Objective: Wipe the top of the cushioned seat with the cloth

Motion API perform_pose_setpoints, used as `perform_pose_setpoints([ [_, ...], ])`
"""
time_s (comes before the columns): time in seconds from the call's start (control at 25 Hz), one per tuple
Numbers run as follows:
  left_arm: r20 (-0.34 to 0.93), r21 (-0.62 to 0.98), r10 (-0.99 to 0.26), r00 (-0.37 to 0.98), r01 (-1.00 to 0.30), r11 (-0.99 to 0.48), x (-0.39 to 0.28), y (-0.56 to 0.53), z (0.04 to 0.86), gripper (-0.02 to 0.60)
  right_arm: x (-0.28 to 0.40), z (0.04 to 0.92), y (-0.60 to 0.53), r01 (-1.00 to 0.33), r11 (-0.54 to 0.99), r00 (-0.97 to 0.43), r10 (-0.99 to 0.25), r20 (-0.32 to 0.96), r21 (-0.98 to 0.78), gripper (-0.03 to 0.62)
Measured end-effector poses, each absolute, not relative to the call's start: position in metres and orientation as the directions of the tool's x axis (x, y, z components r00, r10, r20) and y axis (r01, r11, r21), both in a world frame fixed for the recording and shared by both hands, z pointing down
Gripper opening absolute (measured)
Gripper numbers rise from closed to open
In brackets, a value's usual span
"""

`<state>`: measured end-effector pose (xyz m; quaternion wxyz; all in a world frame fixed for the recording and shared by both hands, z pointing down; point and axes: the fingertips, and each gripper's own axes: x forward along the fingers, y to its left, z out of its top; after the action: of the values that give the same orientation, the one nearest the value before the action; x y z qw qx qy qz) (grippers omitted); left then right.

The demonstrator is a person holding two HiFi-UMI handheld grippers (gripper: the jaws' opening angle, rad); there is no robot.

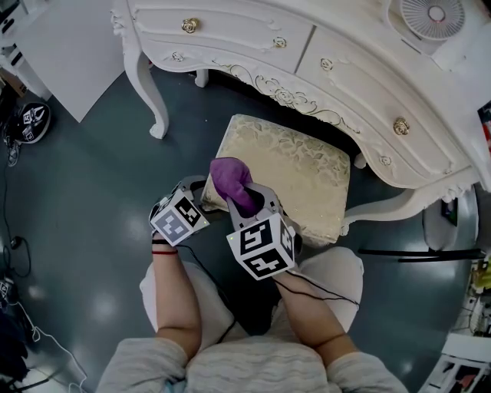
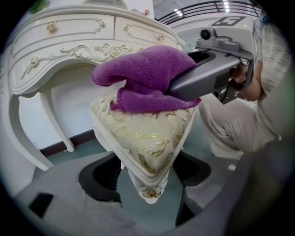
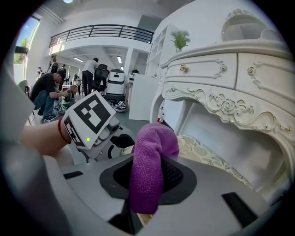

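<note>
The cushioned seat (image 1: 291, 173) is a cream and gold stool, half under a white dressing table. My right gripper (image 1: 249, 201) is shut on the purple cloth (image 1: 232, 181), which rests on the cushion near its front left corner. In the right gripper view the cloth (image 3: 152, 156) hangs bunched between the jaws of that gripper (image 3: 147, 177). My left gripper (image 1: 196, 184) is at that same corner. Its view shows the seat's corner (image 2: 147, 143) wedged between the wide jaws of the left gripper (image 2: 150, 173), the pads against both sides. There the cloth (image 2: 147, 78) lies on top.
The ornate white dressing table (image 1: 322, 69) curves round the back and right of the stool, with a leg (image 1: 149, 92) at the left. A small fan (image 1: 433, 17) stands on it. The person's knees (image 1: 330, 272) are just before the stool. Cables (image 1: 11, 246) lie at the left.
</note>
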<state>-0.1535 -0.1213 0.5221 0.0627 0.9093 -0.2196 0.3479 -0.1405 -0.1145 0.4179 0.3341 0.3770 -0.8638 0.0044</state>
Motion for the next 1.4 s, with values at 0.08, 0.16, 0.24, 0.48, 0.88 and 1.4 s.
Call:
perform_pose_setpoints([
  [0.08,0.657,-0.043,-0.357,0.664,-0.44,-0.897,-0.153,-0.122,0.52,0.362,-0.152,0.419,-0.114,-0.635,0.73,-0.503,-0.64,0.581,0.253,0.089],
  [0.16,0.657,-0.043,-0.357,0.664,-0.44,-0.897,-0.153,-0.121,0.52,0.362,-0.163,0.42,-0.112,-0.615,0.744,-0.514,-0.629,0.584,0.261,0.089],
  [0.24,0.657,-0.043,-0.357,0.664,-0.439,-0.897,-0.153,-0.121,0.52,0.362,-0.173,0.422,-0.111,-0.596,0.757,-0.523,-0.618,0.587,0.266,0.089],
  [0.48,0.653,-0.043,-0.357,0.668,-0.438,-0.898,-0.152,-0.122,0.52,0.362,-0.189,0.425,-0.108,-0.559,0.782,-0.54,-0.596,0.594,0.276,0.089],
  [0.88,0.653,-0.037,-0.346,0.674,-0.428,-0.903,-0.153,-0.123,0.52,0.362,-0.188,0.415,-0.1,-0.547,0.788,-0.576,-0.599,0.556,0.283,0.089],
  [1.4,0.697,-0.132,-0.408,0.59,-0.454,-0.881,-0.173,-0.12,0.507,0.365,-0.125,0.359,-0.099,-0.608,0.772,-0.641,-0.614,0.46,0.183,0.089],
])
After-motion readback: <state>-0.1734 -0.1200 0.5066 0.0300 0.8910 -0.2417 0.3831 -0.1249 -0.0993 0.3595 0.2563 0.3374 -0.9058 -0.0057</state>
